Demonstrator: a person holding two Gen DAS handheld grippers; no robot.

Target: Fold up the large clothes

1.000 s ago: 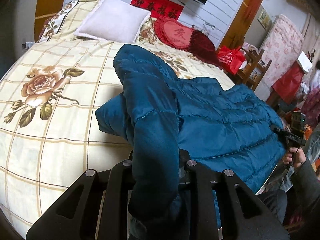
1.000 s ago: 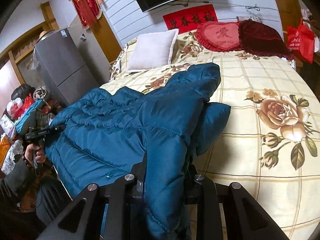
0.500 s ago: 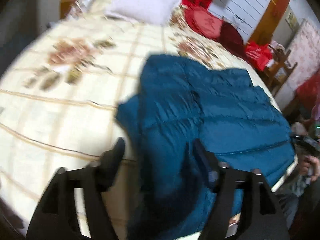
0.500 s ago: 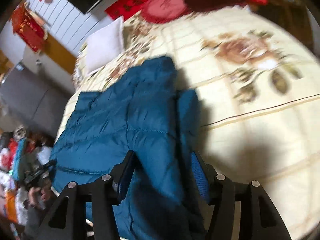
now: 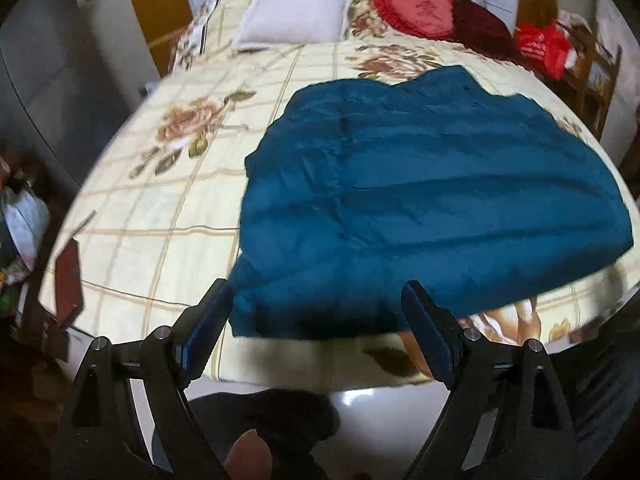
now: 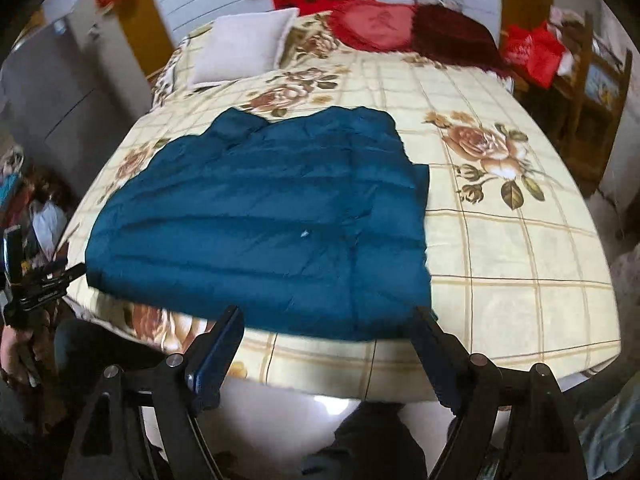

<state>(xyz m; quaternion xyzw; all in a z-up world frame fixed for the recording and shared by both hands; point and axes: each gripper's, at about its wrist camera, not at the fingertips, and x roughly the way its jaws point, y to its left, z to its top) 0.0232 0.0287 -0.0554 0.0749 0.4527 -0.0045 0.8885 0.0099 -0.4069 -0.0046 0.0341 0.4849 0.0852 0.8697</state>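
The blue jacket (image 5: pixel 432 200) lies flat, folded and quilted, near the front edge of the bed (image 5: pixel 168 208). The left hand-held gripper (image 5: pixel 316 320) and right hand-held gripper (image 6: pixel 328 344) are both spread wide, holding nothing.

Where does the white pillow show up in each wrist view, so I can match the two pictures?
Left wrist: white pillow at top, left of centre, at the head of the bed.
Right wrist: white pillow at upper left, further from centre.
Shared landmark: the red heart cushion lies just to its right in both views.
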